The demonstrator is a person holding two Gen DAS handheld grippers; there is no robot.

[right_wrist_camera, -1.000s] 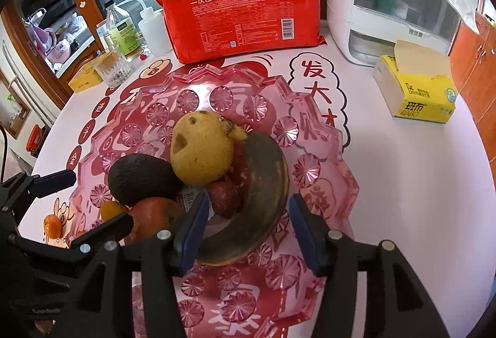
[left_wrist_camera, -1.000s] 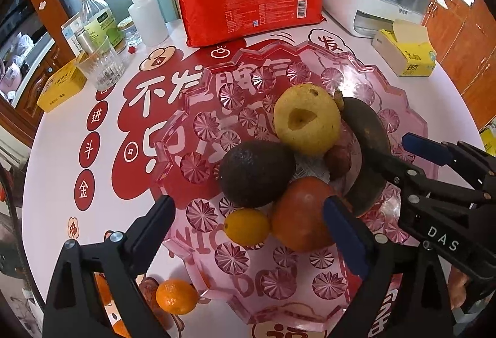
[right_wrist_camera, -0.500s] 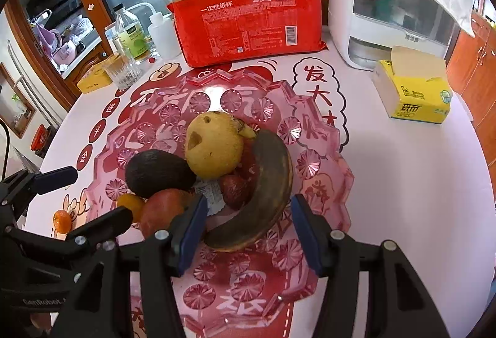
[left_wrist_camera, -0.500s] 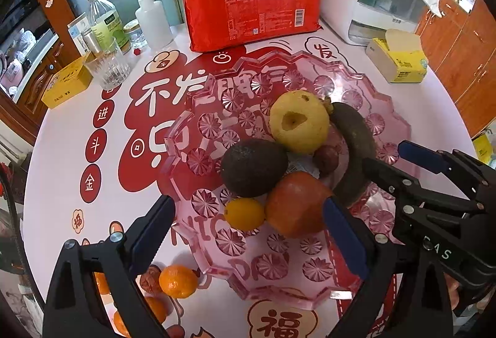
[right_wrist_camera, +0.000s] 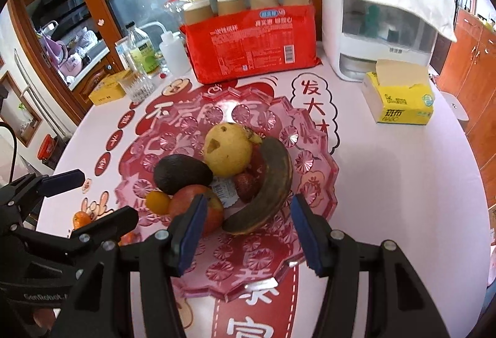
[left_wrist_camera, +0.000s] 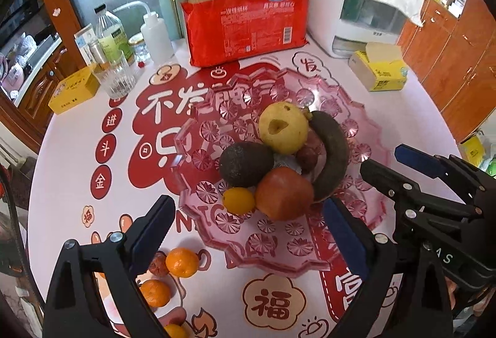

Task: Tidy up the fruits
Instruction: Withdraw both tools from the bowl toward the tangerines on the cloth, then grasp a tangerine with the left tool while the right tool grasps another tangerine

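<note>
fruits (left_wrist_camera: 272, 164) fill the pink tray (left_wrist_camera: 279, 248), red cup pack (left_wrist_camera: 245, 28) behind.

A red pack of paper cups (left_wrist_camera: 245, 28) is standing on the tabletop (right_wrist_camera: 403, 183) between a squeeze bottle (left_wrist_camera: 156, 37) and a white appliance (right_wrist_camera: 372, 28), a yellow tissue box (right_wrist_camera: 400, 102) sitting nearby.

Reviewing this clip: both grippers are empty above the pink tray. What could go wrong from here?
1. The fruit is heaped: the pear leans on the avocado and the dark banana, so adding or nudging a piece might send one rolling off the pink tray.
2. The loose tangerines lie close under the open left gripper, which could knock them along the table.
</note>
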